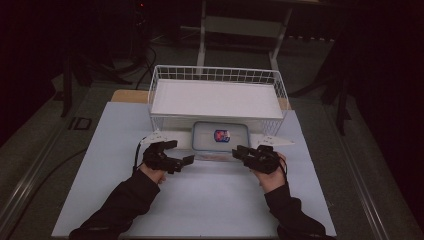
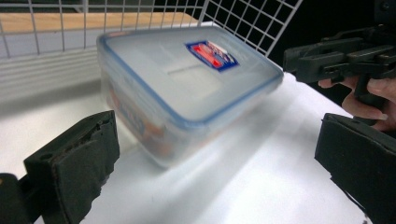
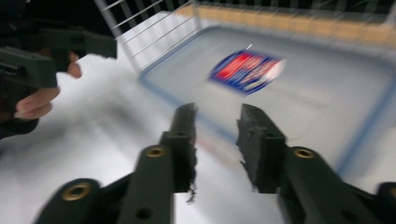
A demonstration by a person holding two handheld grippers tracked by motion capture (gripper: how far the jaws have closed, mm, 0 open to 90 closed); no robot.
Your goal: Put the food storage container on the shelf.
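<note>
**Inspector:** State the box's position.

**Assistant:** The plastic box (image 1: 220, 140) sits on the white table (image 1: 210, 200), lid on, a red and blue label (image 1: 222, 135) on top. Its far side is just beside the front wall of the white wire basket (image 1: 216, 75); whether they touch cannot be told. The box lies between the two grippers.

**Inspector:** Left gripper?

**Assistant:** The left gripper (image 1: 176, 152) is to the left of the box, near its front corner. In the left gripper view the two jaws stand wide apart, with the box ahead of them and clear of both pads. Nothing is gripped.

**Inspector:** Right gripper?

**Assistant:** The right gripper (image 1: 241, 151) is at the box's front right corner. In the right gripper view its jaws stand close together with a narrow gap between them and nothing in that gap. The box lid lies beyond the tips. That view is blurred, so contact with the box cannot be told.

**Inspector:** Surroundings?

**Assistant:** A wooden board (image 1: 129, 96) shows under the basket's rear corners. The room around the table is dark.
</note>
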